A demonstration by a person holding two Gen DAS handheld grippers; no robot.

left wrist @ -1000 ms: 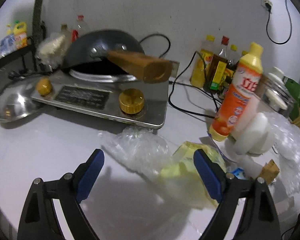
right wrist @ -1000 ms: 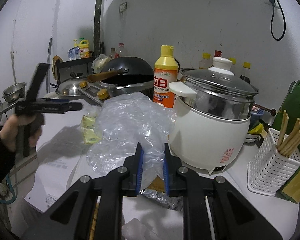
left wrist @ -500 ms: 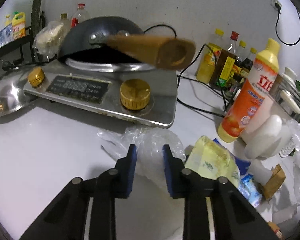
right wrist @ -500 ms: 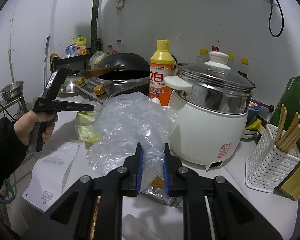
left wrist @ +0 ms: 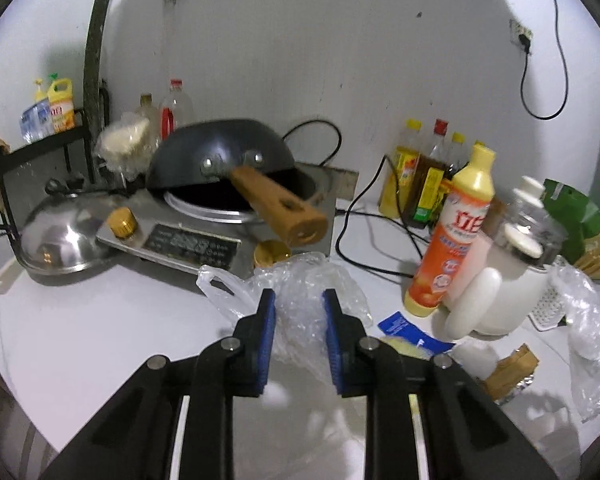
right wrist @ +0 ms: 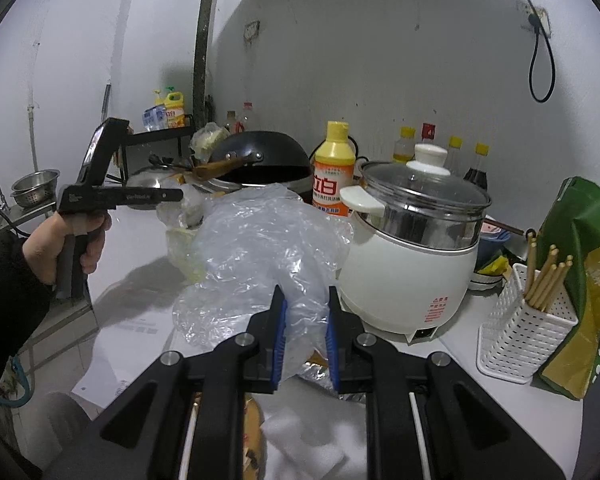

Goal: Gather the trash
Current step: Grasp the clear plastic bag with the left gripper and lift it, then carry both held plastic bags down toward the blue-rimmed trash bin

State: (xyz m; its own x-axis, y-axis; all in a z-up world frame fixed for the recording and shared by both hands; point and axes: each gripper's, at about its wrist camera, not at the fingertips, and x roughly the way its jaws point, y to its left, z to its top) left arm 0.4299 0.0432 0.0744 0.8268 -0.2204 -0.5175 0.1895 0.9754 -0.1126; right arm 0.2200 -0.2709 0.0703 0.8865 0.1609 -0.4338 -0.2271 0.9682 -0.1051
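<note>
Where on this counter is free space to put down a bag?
Bare counter lies in front of the steel lid and stove. Crowded: around the detergent bottle and white cooker.

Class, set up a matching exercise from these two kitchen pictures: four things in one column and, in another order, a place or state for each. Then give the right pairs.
Things:
1. wok
2. chopsticks
3. clear plastic bag
4. steel lid

Places or states:
A. upright in the white perforated holder
B. lying on the counter beside the cooker
C. pinched in the right gripper
D. tilted on the cooker

Pairs: 1-D, 2-A, 3-C, 4-B
</note>
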